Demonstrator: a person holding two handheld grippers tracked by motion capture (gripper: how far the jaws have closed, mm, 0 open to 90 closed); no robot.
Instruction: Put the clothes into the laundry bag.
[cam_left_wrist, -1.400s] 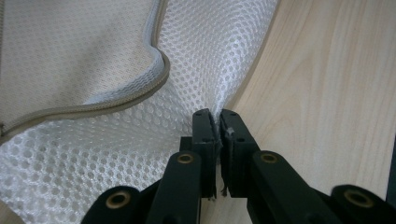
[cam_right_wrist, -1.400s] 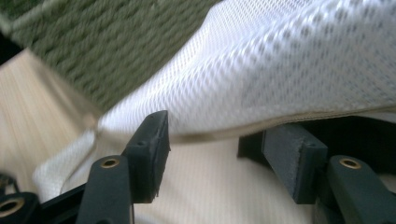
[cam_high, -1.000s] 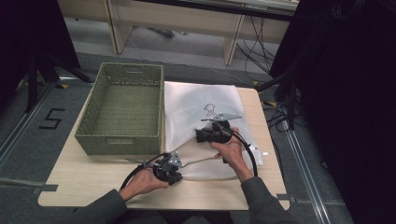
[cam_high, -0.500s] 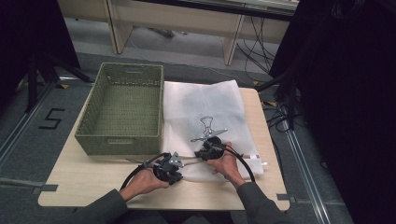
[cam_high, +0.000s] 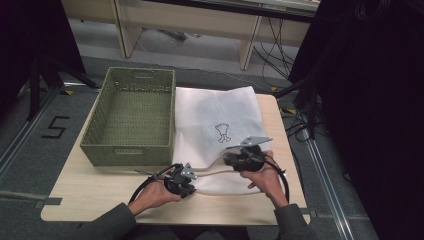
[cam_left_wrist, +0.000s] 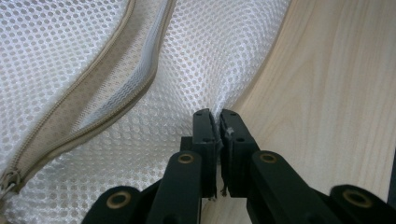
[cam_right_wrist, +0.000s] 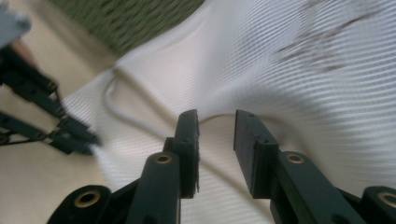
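The left gripper (cam_left_wrist: 218, 122) is clamped on the near edge of the white mesh laundry bag (cam_high: 215, 120), which lies flat on the table (cam_high: 90, 192) at about 3 o'clock from the green basket (cam_high: 131, 117). The right gripper (cam_right_wrist: 215, 126) has just been opening; nothing sits between its jaws. By my judgement the zipper (cam_left_wrist: 93, 112) is open, the basket is empty, and the bag is not yet in it. The right gripper view is blurred, and what the bag holds cannot be made out.
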